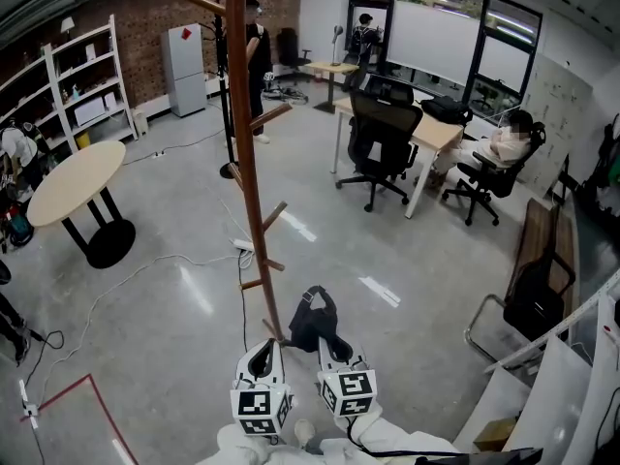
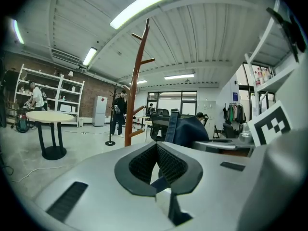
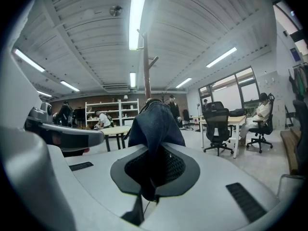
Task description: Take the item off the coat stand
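Observation:
The brown wooden coat stand [image 1: 248, 153] rises in front of me, its pegs bare; it also shows in the left gripper view [image 2: 134, 90] and behind the cloth in the right gripper view [image 3: 146, 66]. A dark blue fabric item [image 1: 313, 320] hangs just right of the pole's lower part, apart from the pegs as far as I can see. My right gripper [image 1: 330, 343] is shut on it, and the cloth [image 3: 154, 124] drapes over the closed jaws [image 3: 153, 177]. My left gripper [image 1: 262, 356] is beside it, shut with nothing held [image 2: 156, 170]. The item [image 2: 190, 131] shows to its right.
A round table [image 1: 77, 182] stands to the left, with cables [image 1: 145, 269] across the floor. Office chairs [image 1: 383, 139] and a desk [image 1: 436, 134] are at the back right with a seated person [image 1: 504, 143]. A black stand [image 1: 225, 95] and a standing person [image 1: 258, 56] are behind.

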`<state>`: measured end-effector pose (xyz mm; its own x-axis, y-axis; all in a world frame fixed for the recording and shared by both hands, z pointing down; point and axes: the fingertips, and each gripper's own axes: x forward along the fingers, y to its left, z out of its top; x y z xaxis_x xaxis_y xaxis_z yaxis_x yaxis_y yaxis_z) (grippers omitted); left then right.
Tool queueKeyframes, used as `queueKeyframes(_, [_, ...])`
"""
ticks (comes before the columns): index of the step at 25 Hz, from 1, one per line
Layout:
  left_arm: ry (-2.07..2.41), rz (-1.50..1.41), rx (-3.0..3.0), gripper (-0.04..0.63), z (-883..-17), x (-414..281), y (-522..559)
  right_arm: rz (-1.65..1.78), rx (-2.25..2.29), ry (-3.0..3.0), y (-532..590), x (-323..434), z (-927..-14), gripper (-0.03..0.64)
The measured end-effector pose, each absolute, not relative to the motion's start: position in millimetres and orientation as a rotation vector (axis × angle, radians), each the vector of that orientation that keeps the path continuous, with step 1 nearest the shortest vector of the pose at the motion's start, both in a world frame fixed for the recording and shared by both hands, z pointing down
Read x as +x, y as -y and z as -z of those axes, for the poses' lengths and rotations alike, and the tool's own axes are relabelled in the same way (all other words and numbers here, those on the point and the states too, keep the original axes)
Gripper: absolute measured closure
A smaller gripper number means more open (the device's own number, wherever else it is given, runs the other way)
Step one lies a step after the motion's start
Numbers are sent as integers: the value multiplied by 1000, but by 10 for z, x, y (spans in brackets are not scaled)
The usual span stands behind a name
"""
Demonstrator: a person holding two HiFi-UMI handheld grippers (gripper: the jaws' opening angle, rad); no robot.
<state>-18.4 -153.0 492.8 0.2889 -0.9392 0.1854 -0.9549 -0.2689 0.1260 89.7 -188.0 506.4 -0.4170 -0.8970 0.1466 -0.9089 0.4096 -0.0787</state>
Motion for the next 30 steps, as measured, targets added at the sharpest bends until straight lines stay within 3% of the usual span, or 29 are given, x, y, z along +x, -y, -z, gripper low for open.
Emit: queueKeyframes(30, [1739, -72, 2374, 612, -4750, -718, 436, -259, 1686, 2536, 712, 403, -4953, 598])
